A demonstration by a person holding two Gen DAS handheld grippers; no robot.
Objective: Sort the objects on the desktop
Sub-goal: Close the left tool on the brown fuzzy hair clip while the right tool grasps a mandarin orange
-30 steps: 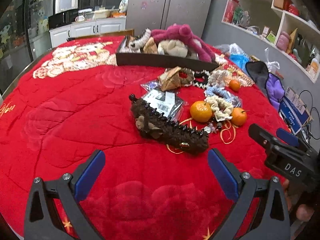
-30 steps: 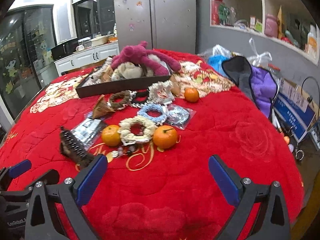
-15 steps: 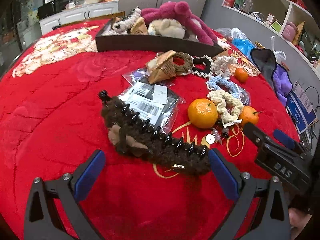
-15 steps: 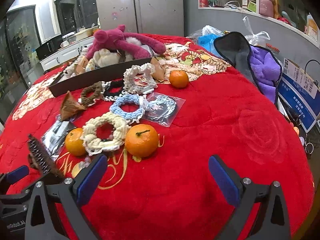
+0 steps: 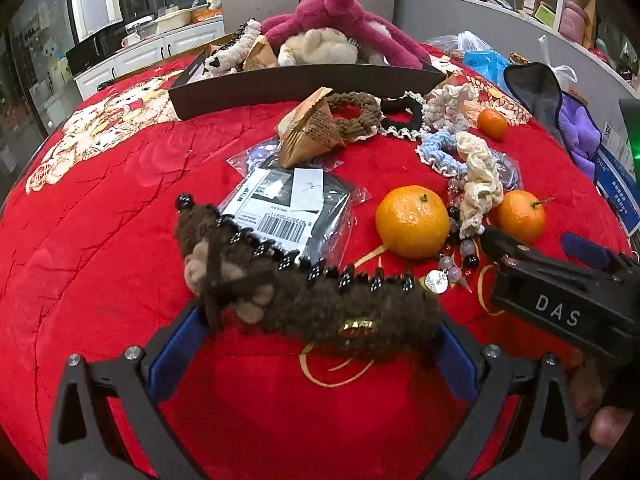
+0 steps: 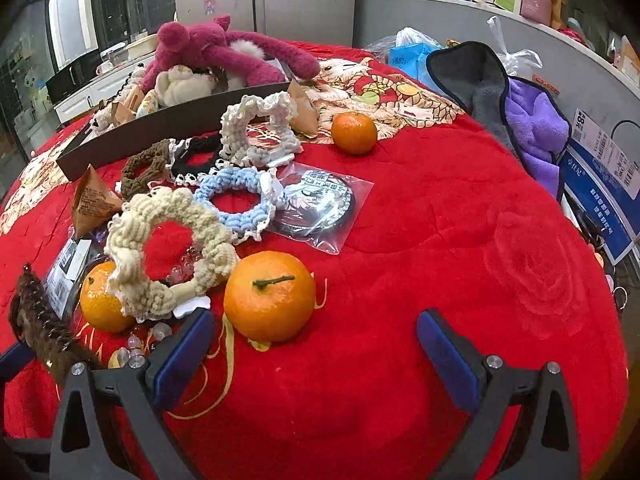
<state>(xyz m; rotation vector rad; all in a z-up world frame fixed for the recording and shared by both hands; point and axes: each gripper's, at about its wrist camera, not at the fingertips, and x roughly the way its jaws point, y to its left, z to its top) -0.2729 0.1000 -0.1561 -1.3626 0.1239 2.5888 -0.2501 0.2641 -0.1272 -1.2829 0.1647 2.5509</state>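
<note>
A long brown furry hair claw [image 5: 304,300] with black teeth lies on the red cloth. My left gripper [image 5: 312,356] is open, and the claw's near side lies between its blue pads. It also shows at the left edge of the right wrist view [image 6: 40,328]. My right gripper [image 6: 316,348] is open and empty, with an orange [image 6: 269,295] just beyond its left pad. A cream scrunchie [image 6: 168,248] lies against a second orange [image 6: 100,300]. Blue [image 6: 236,200], white [image 6: 260,128], black and brown scrunchies lie farther back.
A dark tray [image 5: 304,80] at the back holds a pink plush toy [image 5: 340,12] and other soft items. A bagged barcoded packet [image 5: 288,204], a paper-wrapped triangle [image 5: 308,132], a third orange [image 6: 354,133] and loose beads [image 5: 452,268] lie around. Grey and purple cloth [image 6: 520,108] hangs at the right edge.
Both grippers have moved forward and lower. The left one has closed in on the hair claw, which now sits between its pads. The right one has come up to the near orange.
</note>
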